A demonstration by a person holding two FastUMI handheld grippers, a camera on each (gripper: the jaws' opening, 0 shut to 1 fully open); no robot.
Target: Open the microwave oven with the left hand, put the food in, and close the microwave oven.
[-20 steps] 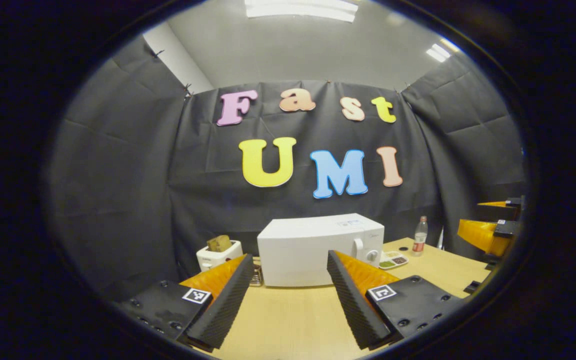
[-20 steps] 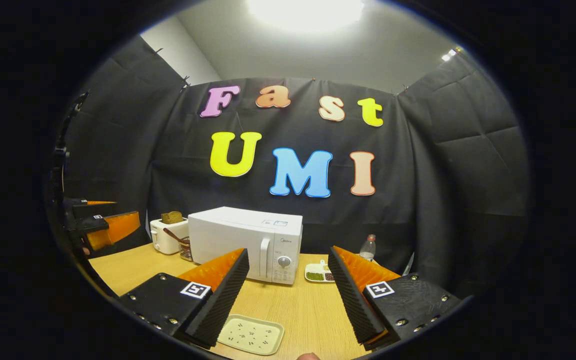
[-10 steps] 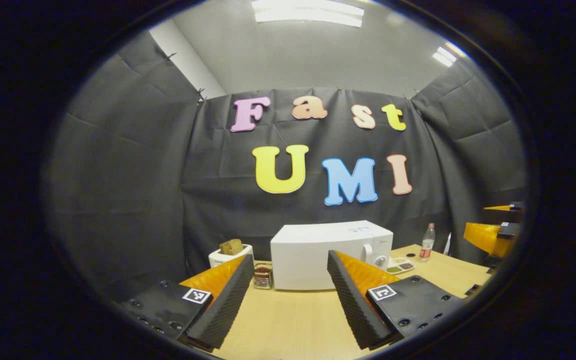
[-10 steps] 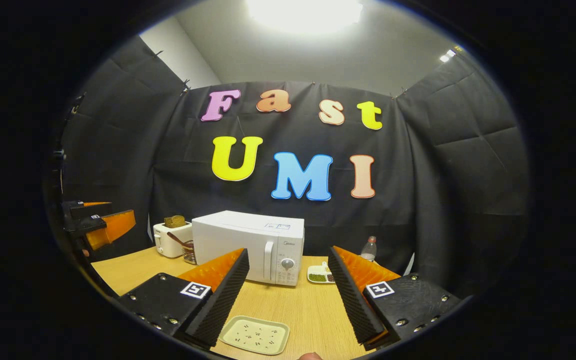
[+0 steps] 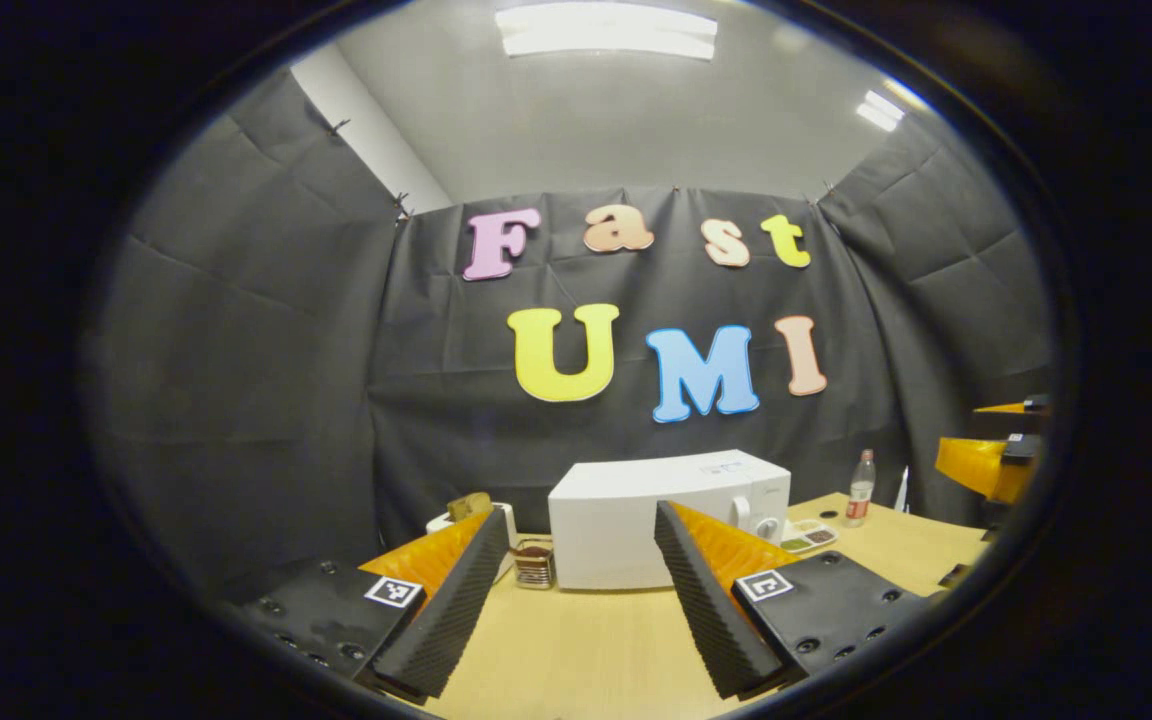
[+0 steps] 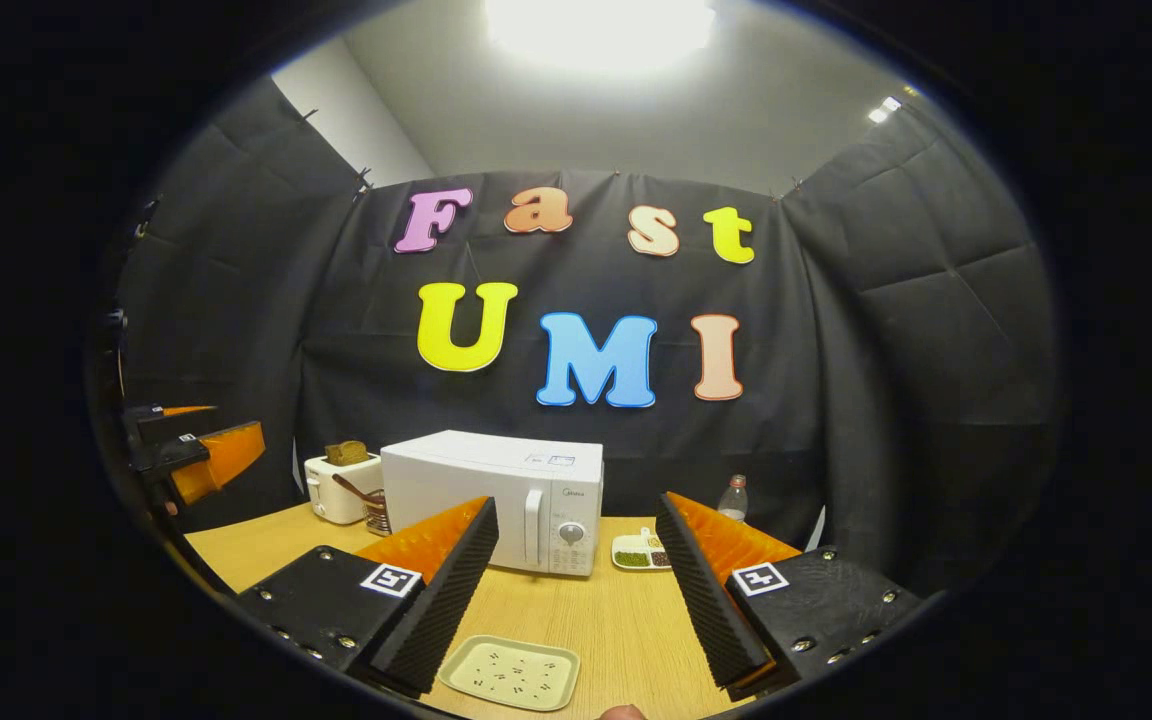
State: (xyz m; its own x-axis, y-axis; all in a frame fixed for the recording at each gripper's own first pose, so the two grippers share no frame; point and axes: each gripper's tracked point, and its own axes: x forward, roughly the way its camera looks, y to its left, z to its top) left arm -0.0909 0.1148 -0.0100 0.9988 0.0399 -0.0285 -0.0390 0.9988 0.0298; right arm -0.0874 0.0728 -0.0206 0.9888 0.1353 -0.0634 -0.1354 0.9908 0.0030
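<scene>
The microwave [image 6: 493, 500] stands at the back of the wooden table [image 6: 596, 620], door shut. To its left sits a toaster [image 6: 339, 487]; to its right, a divided dish [image 6: 640, 551] and a bottle [image 6: 733, 497]. In front of the microwave, nearer the right gripper [image 6: 576, 590], lies a pale tray [image 6: 508, 673] — the food on it shows only as small dark specks. The left gripper [image 5: 571, 590] faces the microwave, well apart from it. Both grippers are spread wide — nothing held.
</scene>
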